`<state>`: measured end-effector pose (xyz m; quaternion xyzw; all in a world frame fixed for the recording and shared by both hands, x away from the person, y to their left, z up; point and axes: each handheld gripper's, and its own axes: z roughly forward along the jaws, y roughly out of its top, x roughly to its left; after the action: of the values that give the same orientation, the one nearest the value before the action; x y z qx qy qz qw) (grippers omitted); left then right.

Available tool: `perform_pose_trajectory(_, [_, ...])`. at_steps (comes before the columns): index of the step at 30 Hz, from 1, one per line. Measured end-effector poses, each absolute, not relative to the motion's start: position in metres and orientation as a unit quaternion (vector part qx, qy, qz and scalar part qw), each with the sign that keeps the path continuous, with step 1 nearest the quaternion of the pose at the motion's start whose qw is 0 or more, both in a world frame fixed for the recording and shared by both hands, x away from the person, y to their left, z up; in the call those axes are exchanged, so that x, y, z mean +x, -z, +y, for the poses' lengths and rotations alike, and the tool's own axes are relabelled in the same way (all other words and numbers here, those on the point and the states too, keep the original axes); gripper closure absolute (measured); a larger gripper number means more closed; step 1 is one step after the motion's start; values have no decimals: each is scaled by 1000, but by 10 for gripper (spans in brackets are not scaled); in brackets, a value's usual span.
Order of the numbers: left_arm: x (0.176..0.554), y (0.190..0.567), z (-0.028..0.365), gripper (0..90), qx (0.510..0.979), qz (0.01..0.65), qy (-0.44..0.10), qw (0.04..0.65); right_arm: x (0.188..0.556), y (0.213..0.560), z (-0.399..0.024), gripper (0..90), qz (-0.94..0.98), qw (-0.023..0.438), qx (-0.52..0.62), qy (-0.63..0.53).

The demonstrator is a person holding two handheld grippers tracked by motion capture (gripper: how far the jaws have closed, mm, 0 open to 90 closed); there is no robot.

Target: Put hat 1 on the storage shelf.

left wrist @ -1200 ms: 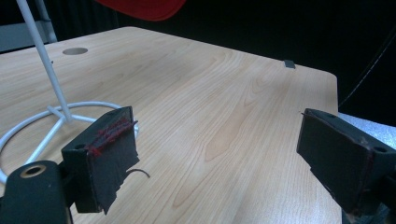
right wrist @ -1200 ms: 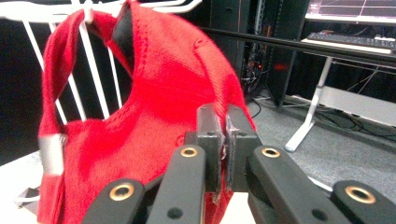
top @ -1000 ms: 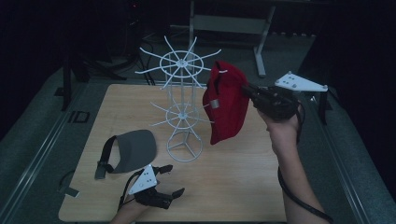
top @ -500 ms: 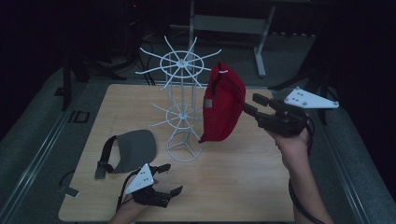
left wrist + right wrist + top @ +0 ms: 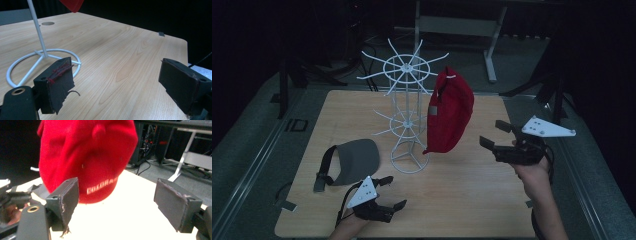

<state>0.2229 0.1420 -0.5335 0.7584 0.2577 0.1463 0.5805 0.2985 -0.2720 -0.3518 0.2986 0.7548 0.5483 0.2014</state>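
Note:
A red cap [image 5: 449, 112] hangs from an upper arm of the white wire rack [image 5: 408, 117] at mid-table; in the right gripper view the red cap [image 5: 87, 157] hangs just beyond the jaws. My right gripper [image 5: 496, 135] is to the cap's right, lower than before; its jaws have just been opening and stand wide with nothing between them [image 5: 116, 202]. A grey visor [image 5: 354, 160] lies flat at the left. My left gripper [image 5: 389, 192] rests near the table's front edge, open and empty [image 5: 116, 82], facing the rack's ring base [image 5: 30, 62].
The wooden table [image 5: 472, 200] has free room at the right and front. A metal frame [image 5: 462, 25] stands on the floor behind the table. Dark floor and cables surround the table.
My right gripper let go of the red cap, opened wide and drew back down to the right. The cap now hangs freely from the rack. The left gripper stayed put.

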Motion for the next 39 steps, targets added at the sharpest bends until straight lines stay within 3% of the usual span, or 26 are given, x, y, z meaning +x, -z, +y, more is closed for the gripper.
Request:
perform_pose_trajectory(9, [222, 537, 147, 129, 765, 264, -150, 568, 297, 411, -291, 185, 758, 183, 342, -525])
perform_pose_trajectory(16, [222, 542, 149, 130, 768, 272, -150, 561, 297, 451, -305, 175, 763, 224, 364, -485])
perform_pose_trajectory(24, [223, 545, 155, 130, 767, 280, -164, 554, 295, 492, -322, 177, 768, 223, 391, -455])
perform_pose_trajectory(39, [215, 546, 181, 130, 750, 306, -175, 560, 275, 527, -354, 178, 739, 264, 425, -452])
